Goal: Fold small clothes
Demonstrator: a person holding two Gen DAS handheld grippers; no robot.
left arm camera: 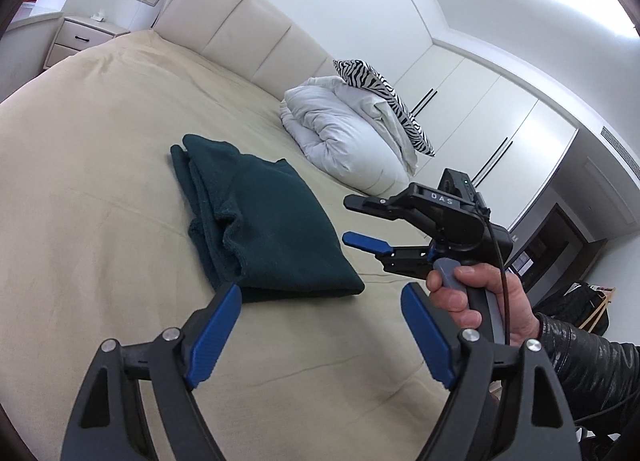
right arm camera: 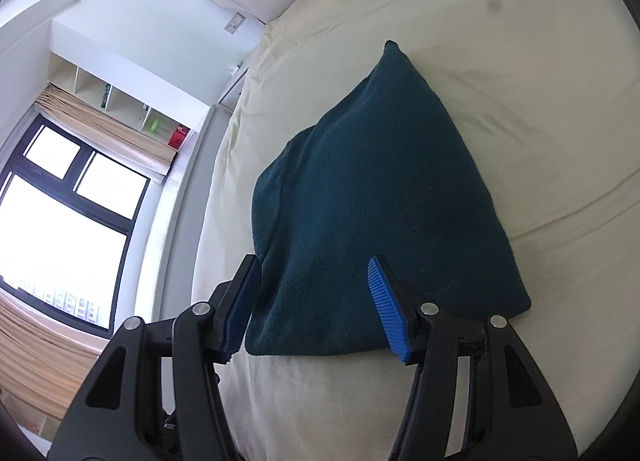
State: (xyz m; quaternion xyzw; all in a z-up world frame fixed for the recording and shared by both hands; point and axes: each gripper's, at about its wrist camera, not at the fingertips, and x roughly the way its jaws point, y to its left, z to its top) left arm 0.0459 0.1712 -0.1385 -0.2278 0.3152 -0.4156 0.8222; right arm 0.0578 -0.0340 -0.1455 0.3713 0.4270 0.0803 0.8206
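A single dark green folded garment [left arm camera: 256, 217] lies flat on a beige-sheeted bed [left arm camera: 100, 165], the one piece of clothing in either view. Seen from the left wrist, a bedside cabinet [left arm camera: 82, 39] stands at the far left, a cream padded headboard [left arm camera: 240, 29] runs behind the bed, and one bunched white duvet [left arm camera: 340, 133] sits near it with one zebra-print pillow [left arm camera: 384, 97] on top. The left tool [left arm camera: 320, 335] hangs just short of the garment's near edge, its two blue pads spread wide with nothing between them. To its right, this view alone shows the right tool [left arm camera: 352, 221] from the side, gripped by a hand [left arm camera: 480, 301] in a glossy black sleeve [left arm camera: 592, 357], one blue pad visible below a black finger, and white wardrobe doors [left arm camera: 480, 109] beyond.

The right wrist view alone shows a dark-framed window [right arm camera: 68, 201] with tan curtains at the left and open wall shelves [right arm camera: 120, 101] above it. There the right tool [right arm camera: 314, 305] stands partly open over the garment's near end, its left pad at the cloth's left edge and its right pad above the cloth; the pads are not pressing on the fabric. The left tool is out of this view.
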